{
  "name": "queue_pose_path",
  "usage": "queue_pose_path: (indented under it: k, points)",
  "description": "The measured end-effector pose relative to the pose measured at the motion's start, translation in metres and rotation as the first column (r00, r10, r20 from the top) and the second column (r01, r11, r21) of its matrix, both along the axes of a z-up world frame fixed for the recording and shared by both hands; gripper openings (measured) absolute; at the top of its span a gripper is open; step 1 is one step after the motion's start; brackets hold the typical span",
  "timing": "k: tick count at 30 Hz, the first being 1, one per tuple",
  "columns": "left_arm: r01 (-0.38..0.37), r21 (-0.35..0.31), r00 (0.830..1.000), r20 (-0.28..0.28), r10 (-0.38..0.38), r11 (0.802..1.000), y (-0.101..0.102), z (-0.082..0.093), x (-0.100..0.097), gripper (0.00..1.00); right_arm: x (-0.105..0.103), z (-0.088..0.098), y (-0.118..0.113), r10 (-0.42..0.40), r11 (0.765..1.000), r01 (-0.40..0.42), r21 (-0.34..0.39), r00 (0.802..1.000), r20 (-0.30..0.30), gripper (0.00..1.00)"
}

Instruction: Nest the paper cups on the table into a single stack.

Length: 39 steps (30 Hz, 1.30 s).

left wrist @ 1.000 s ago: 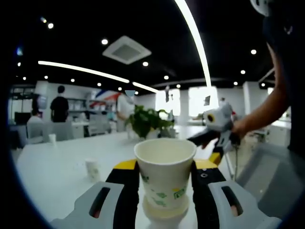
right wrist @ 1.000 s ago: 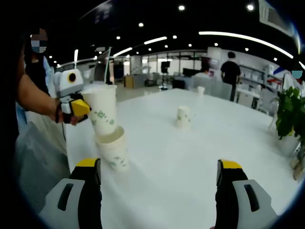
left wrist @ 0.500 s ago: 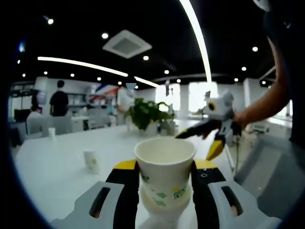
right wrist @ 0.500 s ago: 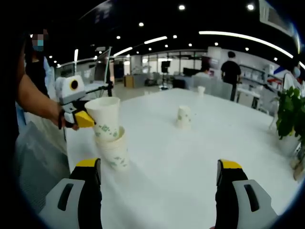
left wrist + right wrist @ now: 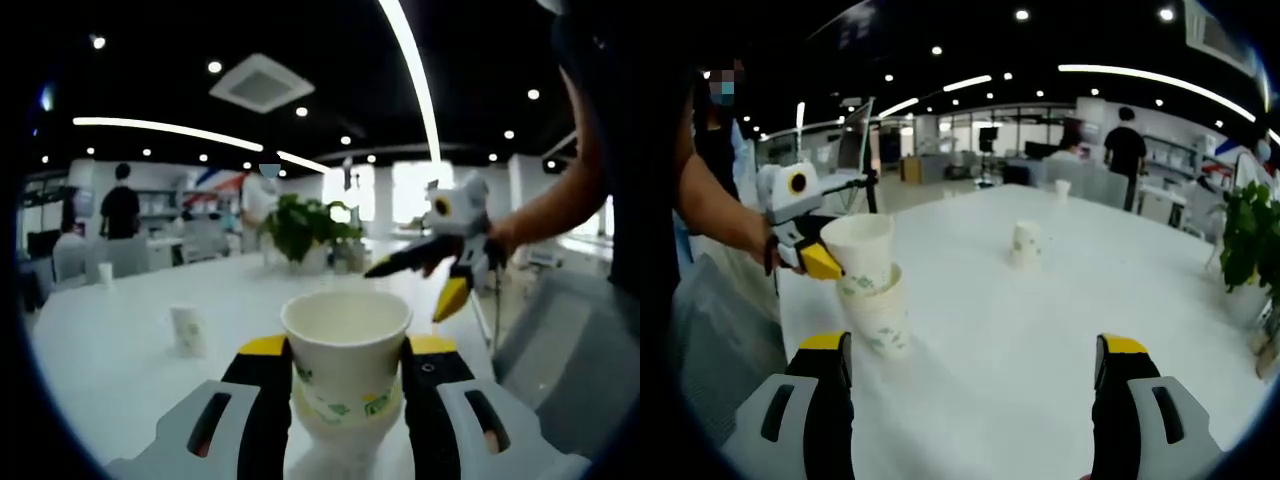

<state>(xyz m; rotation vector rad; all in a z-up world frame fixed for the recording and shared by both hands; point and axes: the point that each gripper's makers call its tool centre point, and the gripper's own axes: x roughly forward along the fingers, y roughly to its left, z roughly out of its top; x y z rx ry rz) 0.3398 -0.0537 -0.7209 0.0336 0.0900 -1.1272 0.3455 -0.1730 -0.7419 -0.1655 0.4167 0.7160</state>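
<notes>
My left gripper (image 5: pixel 346 356) is shut on a white paper cup with green print (image 5: pixel 346 322), mouth up. The cup sits partly down inside a second cup (image 5: pixel 335 452) that stands on the white table (image 5: pixel 120 370). In the right gripper view the same held cup (image 5: pixel 862 256) sits tilted in the lower cup (image 5: pixel 881 318) near the table's left edge, with the left gripper (image 5: pixel 812 252) beside it. My right gripper (image 5: pixel 975 375) is open above the table with nothing in it, and it appears in the air as the right gripper (image 5: pixel 440 268). Another cup (image 5: pixel 1025 243) stands alone mid-table.
A small far cup (image 5: pixel 1062 188) stands near the table's back edge. A potted plant (image 5: pixel 1250 235) stands at the right side of the table. A person's arm (image 5: pixel 710 210) holds the left gripper. People stand in the office behind.
The left gripper has lowered its cup from above the standing cup down into its mouth. The right gripper's view has stayed the same.
</notes>
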Motion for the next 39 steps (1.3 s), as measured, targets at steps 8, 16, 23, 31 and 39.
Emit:
queue_pose_path:
  k: [8,16,23,31,39]
  points:
    - [0.001,0.043,1.000,-0.010,-0.001,0.999,0.000,-0.011,0.000,0.42,0.000,0.001,0.001,0.003,1.000,-0.003,-0.002,1.000,0.000,1.00]
    - [-0.006,0.090,0.999,-0.033,0.009,0.996,0.000,-0.021,0.000,0.43,0.001,0.000,0.002,0.004,1.000,-0.004,0.003,1.000,-0.001,1.00]
    - [-0.001,0.108,0.998,-0.065,0.008,0.994,0.001,-0.023,-0.001,0.47,0.000,-0.001,0.004,0.010,1.000,-0.010,0.003,1.000,-0.002,1.00]
    - [-0.026,0.066,0.997,-0.077,0.031,0.997,0.007,-0.012,0.001,0.59,0.005,0.006,0.006,0.005,1.000,-0.005,0.015,1.000,0.017,1.00]
    - [-0.107,0.065,0.989,-0.093,0.113,0.992,0.030,-0.001,0.013,0.78,0.014,0.015,0.008,0.001,1.000,-0.002,0.022,0.999,0.043,1.00]
